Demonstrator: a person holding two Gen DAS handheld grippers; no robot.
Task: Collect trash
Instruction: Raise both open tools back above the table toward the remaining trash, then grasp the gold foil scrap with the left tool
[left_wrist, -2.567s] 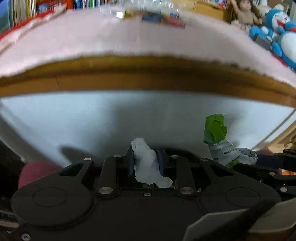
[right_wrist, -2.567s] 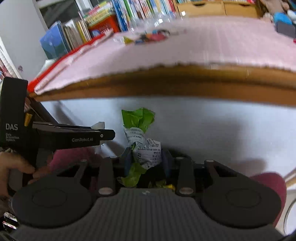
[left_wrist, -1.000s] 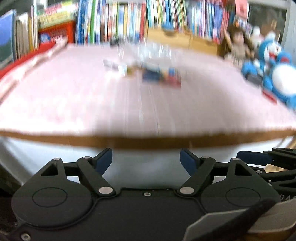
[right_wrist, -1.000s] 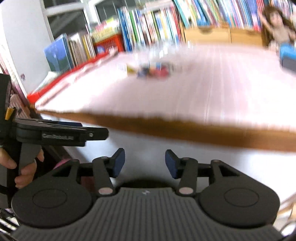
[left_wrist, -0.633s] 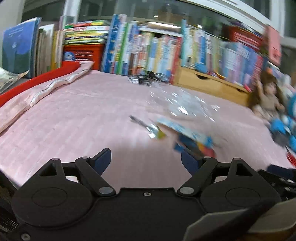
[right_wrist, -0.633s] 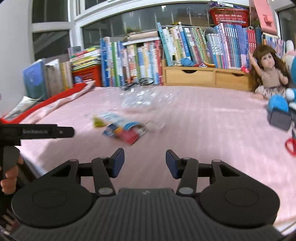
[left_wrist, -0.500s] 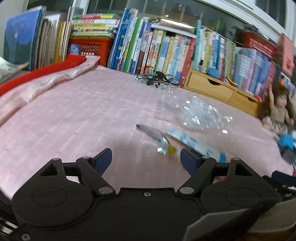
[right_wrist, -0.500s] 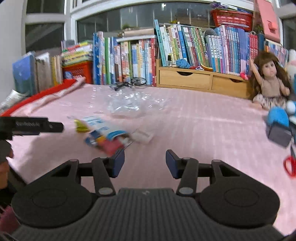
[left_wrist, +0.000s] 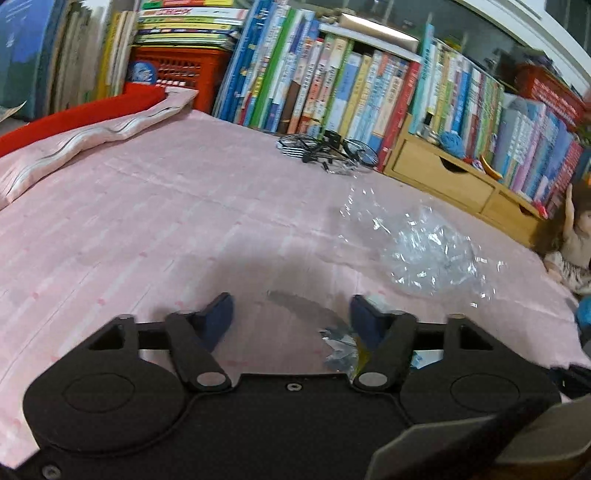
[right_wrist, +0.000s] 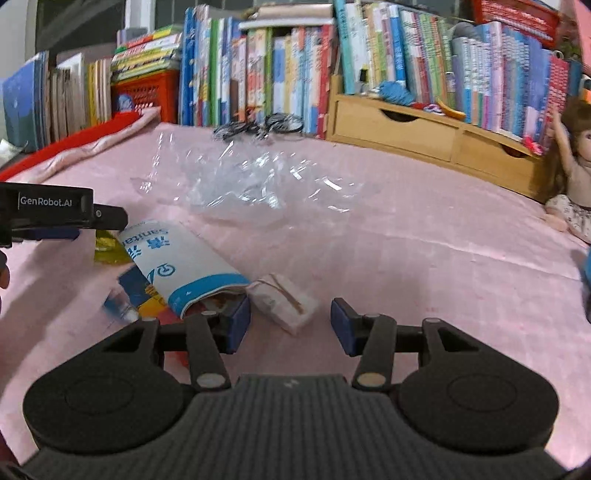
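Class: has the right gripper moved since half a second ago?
Yes. The right gripper has moved forward and lower: the tied white packet and blue-and-white wrapper, lying on the pink sheet, now sit much nearer its fingers.

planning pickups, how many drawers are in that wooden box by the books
2: the left drawer and the right drawer sit side by side in the wooden box.
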